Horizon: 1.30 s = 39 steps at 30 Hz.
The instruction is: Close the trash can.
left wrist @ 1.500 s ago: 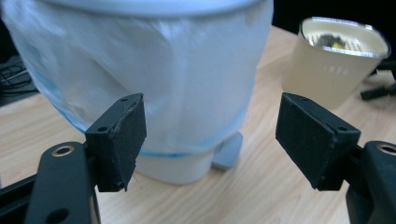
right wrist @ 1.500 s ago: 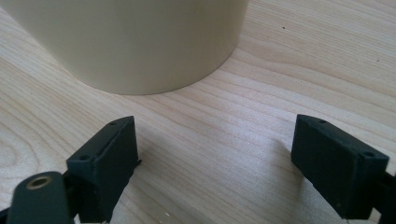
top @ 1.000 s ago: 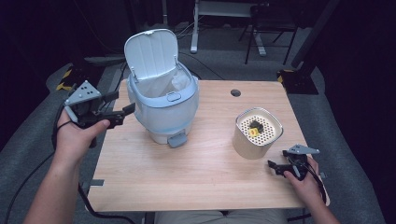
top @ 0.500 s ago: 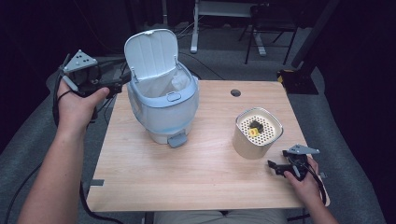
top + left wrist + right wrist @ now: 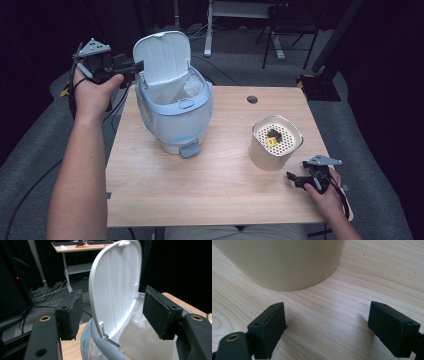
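Two hand-held grippers are at work, and the left gripper is the one that has changed: a second ago it hovered at the table's left edge beside the pale blue plastic bin, and it now sits higher and farther back, level with the bin's upright white ribbed lid. Its jaws have just been closing a little, yet they are still wide apart with the lid's edge between the foam pads and no contact visible. I judge it is lining up to grasp the lid and swing it down, with the grip itself yet to come. The bin is smooth, rounded, lined with a crinkled translucent bag, and stands at the back left of the light wooden table. The right gripper rests unmoved near the front right corner, jaws spread and empty, beside a cream cylindrical container with a perforated top.
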### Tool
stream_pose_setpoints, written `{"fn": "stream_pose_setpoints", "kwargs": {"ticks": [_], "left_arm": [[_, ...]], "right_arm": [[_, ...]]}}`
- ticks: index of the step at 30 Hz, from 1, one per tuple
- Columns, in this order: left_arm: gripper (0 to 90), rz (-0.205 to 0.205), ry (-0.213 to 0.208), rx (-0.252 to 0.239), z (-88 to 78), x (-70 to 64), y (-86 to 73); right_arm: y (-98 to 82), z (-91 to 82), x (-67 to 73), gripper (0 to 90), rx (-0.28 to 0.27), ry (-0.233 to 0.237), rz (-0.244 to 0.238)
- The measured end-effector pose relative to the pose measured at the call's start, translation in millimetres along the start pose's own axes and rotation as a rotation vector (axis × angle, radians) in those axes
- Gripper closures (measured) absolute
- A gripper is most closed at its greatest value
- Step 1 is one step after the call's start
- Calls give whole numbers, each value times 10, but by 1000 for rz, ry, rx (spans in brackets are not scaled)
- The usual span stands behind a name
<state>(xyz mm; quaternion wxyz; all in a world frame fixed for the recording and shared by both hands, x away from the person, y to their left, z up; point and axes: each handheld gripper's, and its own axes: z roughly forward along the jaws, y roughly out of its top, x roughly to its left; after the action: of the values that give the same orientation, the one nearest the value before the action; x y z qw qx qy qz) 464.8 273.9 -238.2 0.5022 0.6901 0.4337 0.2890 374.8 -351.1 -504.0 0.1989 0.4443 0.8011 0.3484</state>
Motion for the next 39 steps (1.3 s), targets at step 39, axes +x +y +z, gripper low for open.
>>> {"fn": "stream_pose_setpoints", "kwargs": {"ticks": [39], "left_arm": [[391,69,-216,-33,195,42,-82]], "right_arm": [[-1,-1,4,149,0,-1,1]]}}
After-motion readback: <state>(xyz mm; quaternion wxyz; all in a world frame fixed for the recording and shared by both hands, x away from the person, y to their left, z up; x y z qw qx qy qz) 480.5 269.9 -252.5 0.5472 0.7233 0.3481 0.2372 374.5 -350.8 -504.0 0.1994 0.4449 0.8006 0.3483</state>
